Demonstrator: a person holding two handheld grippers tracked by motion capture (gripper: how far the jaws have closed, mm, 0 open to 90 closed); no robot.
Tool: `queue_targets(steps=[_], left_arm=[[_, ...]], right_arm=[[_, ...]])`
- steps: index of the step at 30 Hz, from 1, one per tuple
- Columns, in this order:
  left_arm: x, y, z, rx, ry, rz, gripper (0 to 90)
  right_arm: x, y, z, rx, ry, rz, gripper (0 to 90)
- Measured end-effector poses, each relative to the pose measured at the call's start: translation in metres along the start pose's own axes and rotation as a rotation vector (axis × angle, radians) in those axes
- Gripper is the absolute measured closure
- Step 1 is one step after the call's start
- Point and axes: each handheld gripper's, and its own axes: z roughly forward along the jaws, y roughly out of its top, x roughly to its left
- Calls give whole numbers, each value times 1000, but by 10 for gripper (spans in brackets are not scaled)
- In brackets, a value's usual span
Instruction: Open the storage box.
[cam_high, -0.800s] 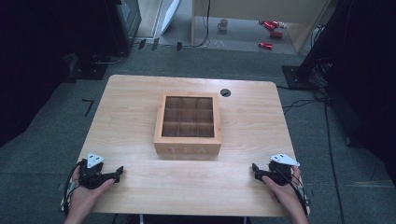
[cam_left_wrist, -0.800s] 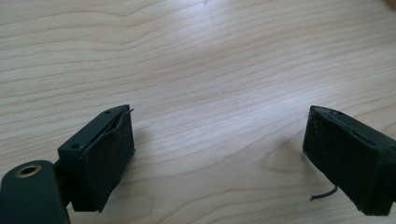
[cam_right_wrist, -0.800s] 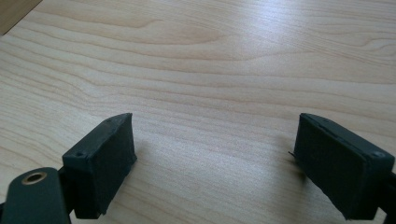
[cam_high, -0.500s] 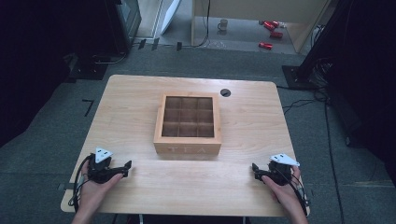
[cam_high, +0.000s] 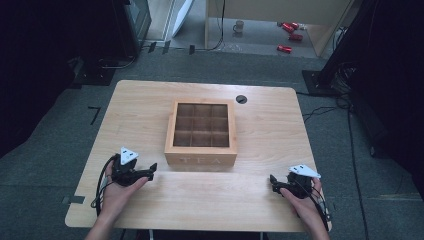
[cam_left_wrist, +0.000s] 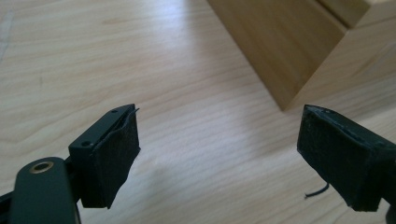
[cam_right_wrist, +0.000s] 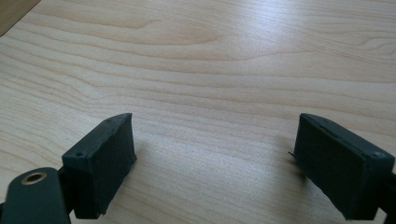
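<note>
A wooden tea box (cam_high: 201, 132) with a windowed lid over several compartments sits shut in the middle of the table (cam_high: 150, 100). My left gripper (cam_high: 151, 170) is low over the table, just left of the box's front left corner, jaws open and empty. In the left gripper view the box corner (cam_left_wrist: 285, 56) rises close ahead between the pads (cam_left_wrist: 112, 158). My right gripper (cam_high: 272, 182) rests near the front right of the table, open, with bare wood (cam_right_wrist: 210, 93) between its pads (cam_right_wrist: 105, 163).
A small round cable hole (cam_high: 241, 99) sits in the table behind the box. Beyond the table lie red cans (cam_high: 290, 30) and a mug (cam_high: 239, 26) on the floor. Dark stands flank both sides.
My left gripper has moved right and slightly forward, toward the box's front left corner. The right gripper has stayed in place.
</note>
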Motion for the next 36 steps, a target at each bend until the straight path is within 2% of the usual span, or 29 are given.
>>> queue_targets(steps=[12, 17, 20, 24, 27, 28, 30, 36], left_arm=[[-11, 17, 16, -24, -51, -8, 136], [-20, 22, 21, -31, -82, 31, 137], [-24, 23, 24, -43, -113, 34, 146], [-31, 24, 27, -50, -129, 59, 188], [-32, 24, 29, -48, -139, 56, 207], [-33, 24, 31, -46, -150, 58, 211], [-34, 24, 31, -47, -158, 51, 216], [-37, 24, 32, -50, -173, 58, 252]], right_arm=[[0, 0, 0, 0, -4, 4, 120], [2, 2, 2, 7, -12, 9, 117], [5, 4, 2, 14, -17, 14, 131], [11, 9, 2, 10, 21, 26, 132], [16, 14, 0, -10, 41, 33, 132], [20, 18, -1, -29, 61, 46, 134], [24, 23, -1, -41, 71, 56, 134], [35, 38, -2, -74, 96, 46, 136]])
